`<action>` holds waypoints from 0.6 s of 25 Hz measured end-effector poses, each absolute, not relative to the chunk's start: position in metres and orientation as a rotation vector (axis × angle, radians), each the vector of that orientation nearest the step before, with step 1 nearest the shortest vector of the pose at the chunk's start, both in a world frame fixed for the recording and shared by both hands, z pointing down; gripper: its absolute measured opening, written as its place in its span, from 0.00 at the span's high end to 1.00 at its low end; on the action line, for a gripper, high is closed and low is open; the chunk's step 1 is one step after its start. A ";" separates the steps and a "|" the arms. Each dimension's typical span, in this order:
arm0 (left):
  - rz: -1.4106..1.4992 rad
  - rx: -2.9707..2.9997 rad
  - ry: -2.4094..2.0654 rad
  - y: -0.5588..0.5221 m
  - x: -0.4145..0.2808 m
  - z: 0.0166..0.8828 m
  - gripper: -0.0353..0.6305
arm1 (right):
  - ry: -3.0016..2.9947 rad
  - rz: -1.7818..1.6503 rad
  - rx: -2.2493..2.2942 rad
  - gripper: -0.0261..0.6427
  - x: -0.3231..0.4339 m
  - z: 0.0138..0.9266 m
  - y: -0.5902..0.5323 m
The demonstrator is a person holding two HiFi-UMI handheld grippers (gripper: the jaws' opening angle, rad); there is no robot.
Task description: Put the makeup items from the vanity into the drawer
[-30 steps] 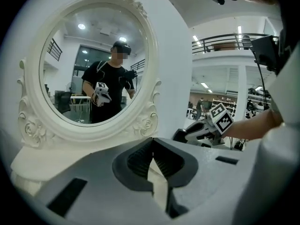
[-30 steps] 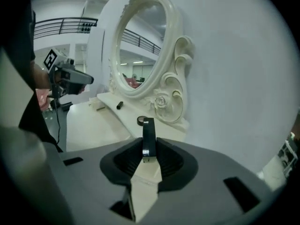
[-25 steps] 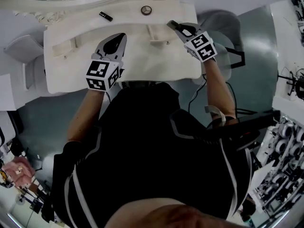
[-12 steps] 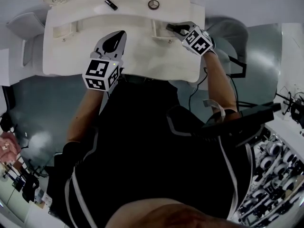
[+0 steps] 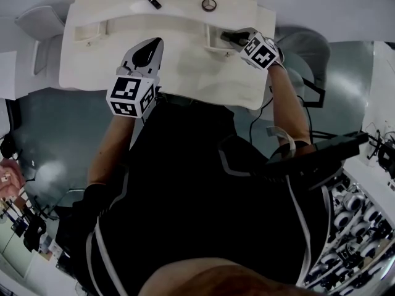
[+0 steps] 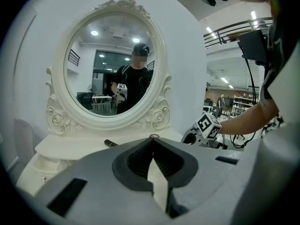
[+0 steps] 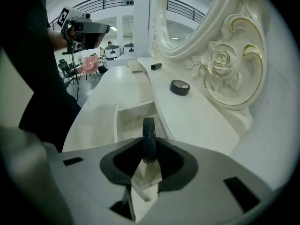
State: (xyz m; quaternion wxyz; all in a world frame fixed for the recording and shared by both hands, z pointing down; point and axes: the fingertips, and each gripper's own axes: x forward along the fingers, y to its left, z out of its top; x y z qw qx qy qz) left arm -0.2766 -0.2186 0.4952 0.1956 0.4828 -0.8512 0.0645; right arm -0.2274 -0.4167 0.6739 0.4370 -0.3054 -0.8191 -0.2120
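Observation:
My right gripper [image 7: 148, 150] is shut on a dark round compact [image 7: 148, 138] held on edge, just above the open right drawer [image 7: 136, 117] of the white vanity [image 5: 185, 66]. In the head view the right gripper [image 5: 227, 37] reaches into that drawer [image 5: 214, 40]. A second round compact [image 7: 180, 86] [image 5: 208, 5] and a black lipstick tube [image 7: 156, 66] [image 5: 152, 0] lie on the upper shelf. My left gripper [image 5: 150, 44] [image 6: 152, 143] hovers shut and empty over the tabletop.
An oval mirror [image 6: 110, 64] in a carved frame [image 7: 225, 74] rises behind the shelf. A second small drawer [image 5: 91, 33] stands open at the left. A grey chair [image 5: 296, 48] sits to the right of the vanity, and cluttered shelving [image 5: 358, 214] beyond it.
My right gripper has sunk with the compact from above the shelf edge down to the open right drawer and rolled. The left gripper has stayed about where it was.

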 end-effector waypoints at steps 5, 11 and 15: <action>0.190 1.367 -2.373 -0.220 -0.275 0.497 0.94 | -2.053 -0.500 -0.755 0.79 -0.225 0.673 -0.419; 0.217 1.410 -2.351 -0.224 -0.272 0.495 0.94 | -2.094 -0.415 -0.719 0.74 -0.223 0.669 -0.421; 0.223 1.435 -2.340 -0.224 -0.274 0.493 0.94 | -2.104 -0.395 -0.684 0.71 -0.223 0.666 -0.423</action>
